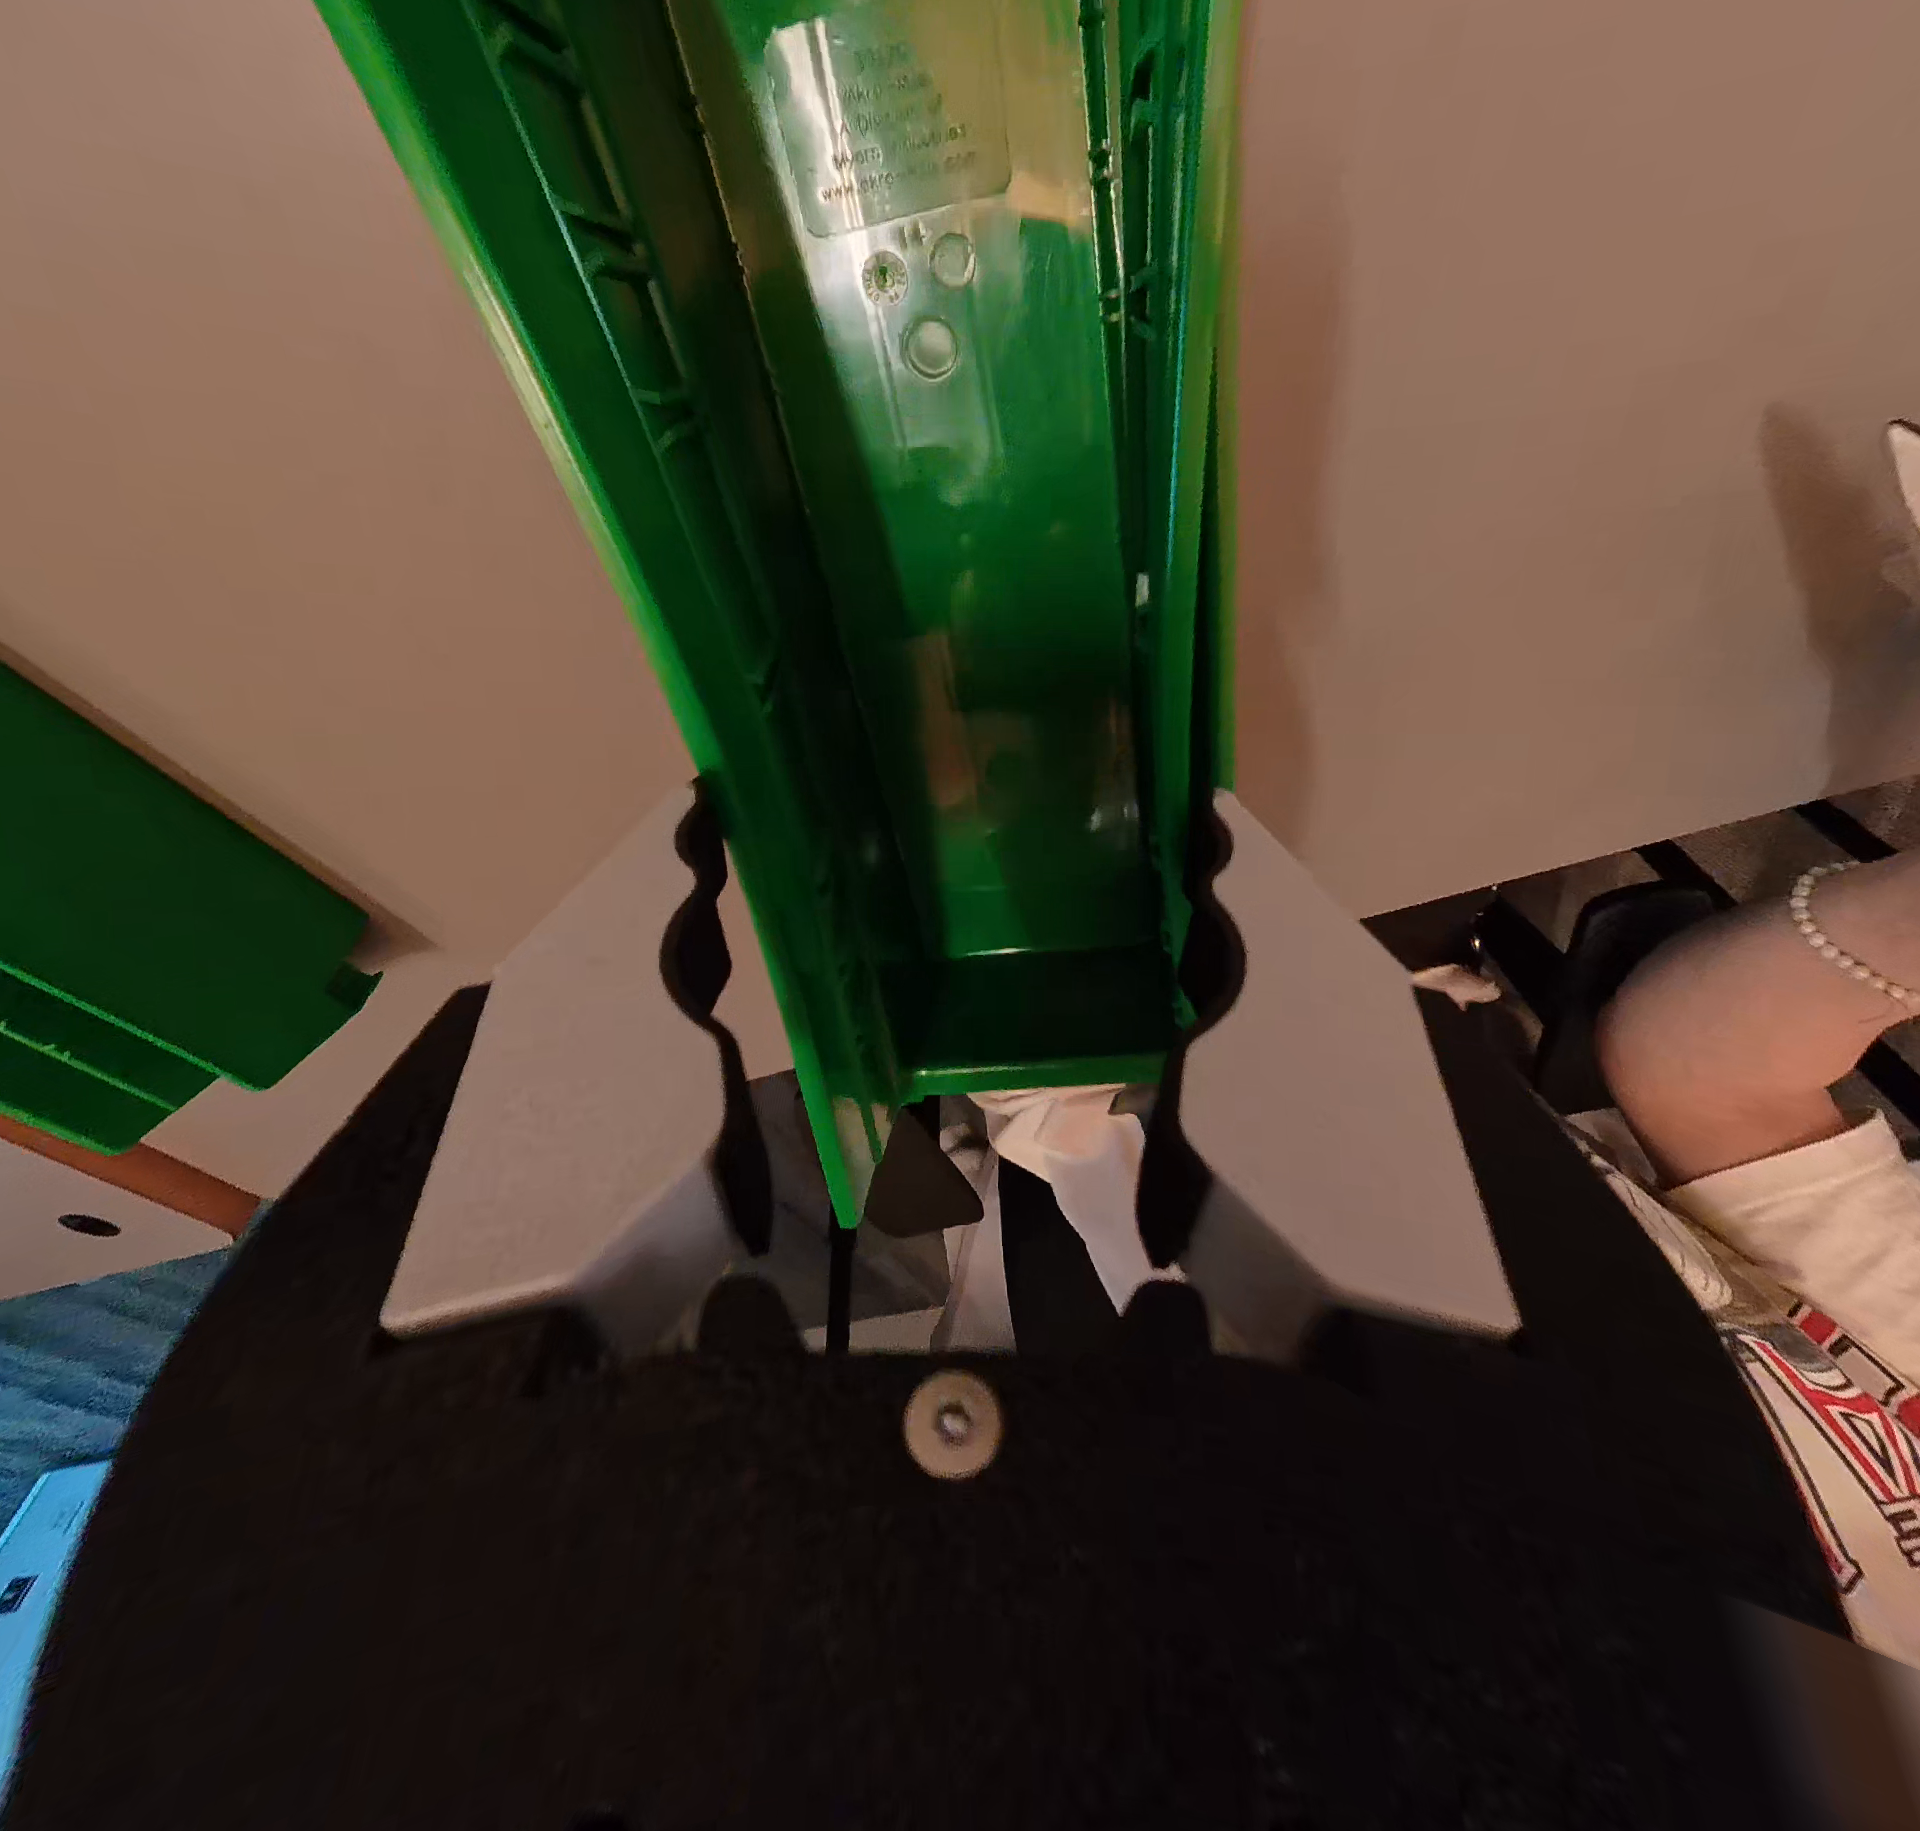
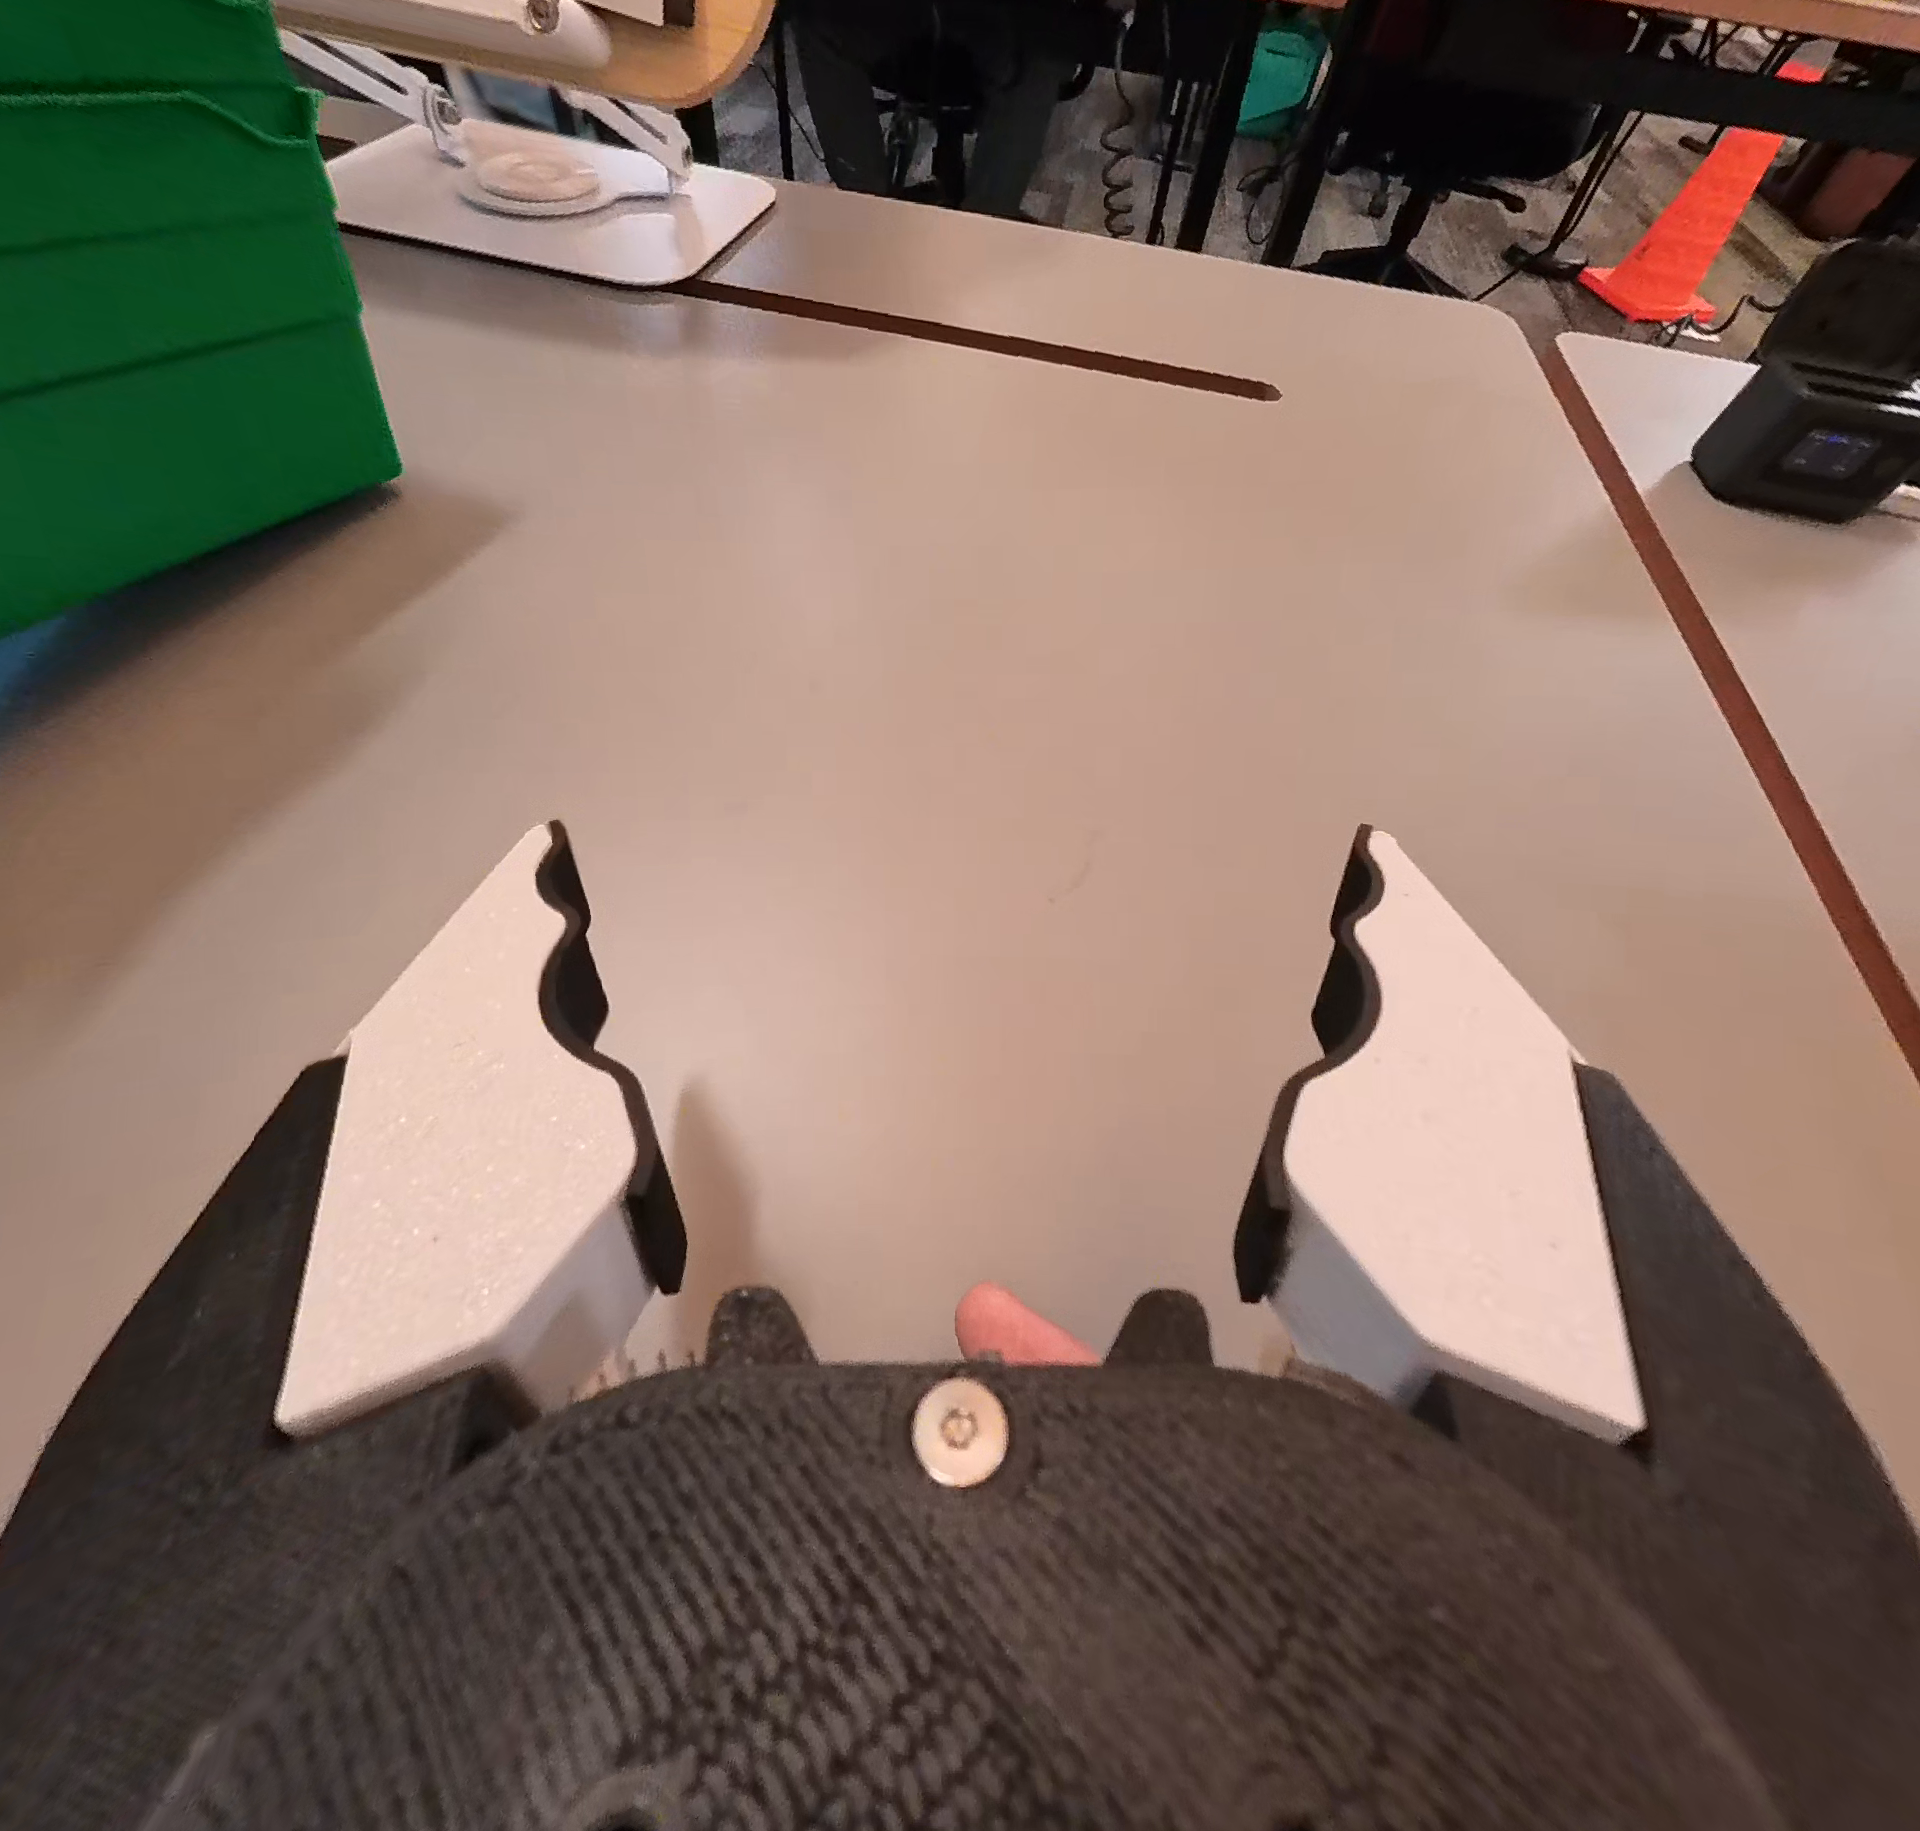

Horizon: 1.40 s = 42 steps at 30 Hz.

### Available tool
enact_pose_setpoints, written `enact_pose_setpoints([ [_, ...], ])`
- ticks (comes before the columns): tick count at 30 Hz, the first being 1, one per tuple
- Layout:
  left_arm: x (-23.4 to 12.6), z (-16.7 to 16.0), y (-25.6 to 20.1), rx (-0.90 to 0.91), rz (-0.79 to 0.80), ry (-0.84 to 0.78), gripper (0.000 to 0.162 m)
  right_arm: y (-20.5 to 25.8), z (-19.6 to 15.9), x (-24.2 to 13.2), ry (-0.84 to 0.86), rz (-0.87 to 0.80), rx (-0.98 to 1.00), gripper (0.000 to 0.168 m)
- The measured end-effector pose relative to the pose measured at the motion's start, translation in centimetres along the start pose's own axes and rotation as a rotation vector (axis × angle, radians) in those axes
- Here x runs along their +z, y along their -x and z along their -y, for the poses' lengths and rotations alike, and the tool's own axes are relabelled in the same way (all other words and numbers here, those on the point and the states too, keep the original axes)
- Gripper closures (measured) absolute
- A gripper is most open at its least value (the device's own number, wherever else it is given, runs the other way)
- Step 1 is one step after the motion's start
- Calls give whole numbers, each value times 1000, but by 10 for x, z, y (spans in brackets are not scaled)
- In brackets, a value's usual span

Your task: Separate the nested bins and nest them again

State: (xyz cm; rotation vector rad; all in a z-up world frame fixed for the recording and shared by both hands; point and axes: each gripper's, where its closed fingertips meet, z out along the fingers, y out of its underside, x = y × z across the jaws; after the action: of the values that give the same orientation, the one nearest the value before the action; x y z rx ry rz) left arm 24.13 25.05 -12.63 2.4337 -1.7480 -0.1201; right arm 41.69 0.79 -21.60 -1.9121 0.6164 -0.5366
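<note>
- The left tongs are clamped across the end of a long green bin, one pad on each outer side. The bin stretches away from the camera with its underside and moulded panel showing, held up off the worktop.
- A second green bin lies at the left edge of the left wrist view, apart from the held one — so at least one bin looks already pulled free.
- In the right wrist view a green stack of bins, stepped rims one over another, stands at the far left of the worktop. Whether it is the same pile as the bin seen at the left of the other view, I cannot tell.
- The right tongs hang wide apart and empty over bare worktop, touching nothing.
- By my judgement the separating is under way or done, and the nesting back is still to come.
- Room to move: the middle of the worktop ahead of the right tongs is open. A lamp base sits at the far left corner, a dark slot runs across the far part, and the right edge meets a neighbouring table bearing a black device.
- The person's leg is close below the near edge, under the held bin's end.
</note>
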Motion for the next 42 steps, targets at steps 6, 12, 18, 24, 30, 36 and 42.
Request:
enact_pose_setpoints([
  [6, -8, 0, -7, 12, -43, -41, 75, 0, -1, 1, 6, -7, -11, 29],
  [12, -20, 0, -6, 19, -84, -74, 75, 0, -7, 4, 23, -6, -18, 29],
  [18, -40, 0, -4, 18, -50, -106, 75, 0, -8, 6, 28, -4, -14, 29],
  [24, -82, -1, -1, 48, -61, -189, 75, 1, -10, 5, 32, -5, -25, 29],
  [30, -133, -6, 31, 3, -67, -295, 74, -1, -12, 7, 42, -8, -22, 29],
  [36, -122, -8, 105, -154, -20, -367, 73, 2, -11, 7, 40, -6, -30, 29],
  [42, -61, -5, 158, -279, -69, -435, 73, 0, -10, 5, 39, -11, -30, 29],
])
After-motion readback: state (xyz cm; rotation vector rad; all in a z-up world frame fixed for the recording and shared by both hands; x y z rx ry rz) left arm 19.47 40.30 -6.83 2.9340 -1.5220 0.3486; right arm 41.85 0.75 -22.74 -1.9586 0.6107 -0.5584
